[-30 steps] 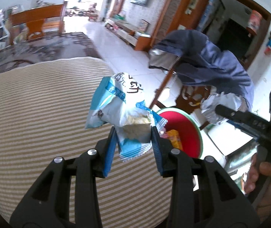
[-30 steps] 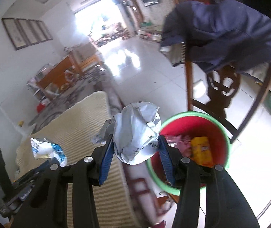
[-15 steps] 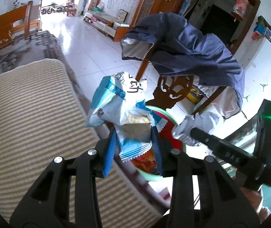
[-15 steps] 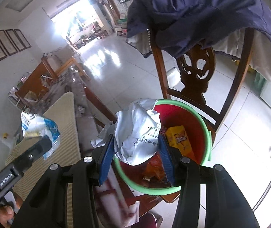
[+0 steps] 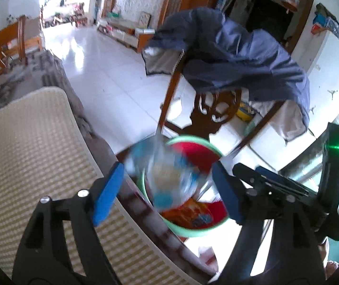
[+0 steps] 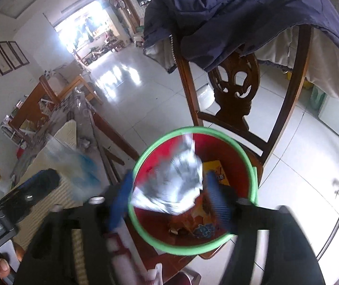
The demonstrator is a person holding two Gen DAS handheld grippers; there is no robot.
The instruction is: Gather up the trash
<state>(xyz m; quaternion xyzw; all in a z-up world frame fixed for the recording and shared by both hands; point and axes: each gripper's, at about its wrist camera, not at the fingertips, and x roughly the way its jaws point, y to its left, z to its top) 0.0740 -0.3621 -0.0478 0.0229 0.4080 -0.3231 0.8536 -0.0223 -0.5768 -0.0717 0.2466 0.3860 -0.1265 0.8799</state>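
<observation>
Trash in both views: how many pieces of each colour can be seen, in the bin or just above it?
Blue-white wrapper, blurred, above the bin: 1
Silver wrapper, blurred, at the bin's mouth: 1
Yellow packet, in the bin: 1
Orange wrapper, in the bin: 1
Total: 4

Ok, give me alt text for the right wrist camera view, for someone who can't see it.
The right gripper, jaws spread, has a blurred silver wrapper loose between its blue pads above a red bin with a green rim that holds snack packets. Behind the bin, a wooden chair is draped with a navy jacket.
</observation>
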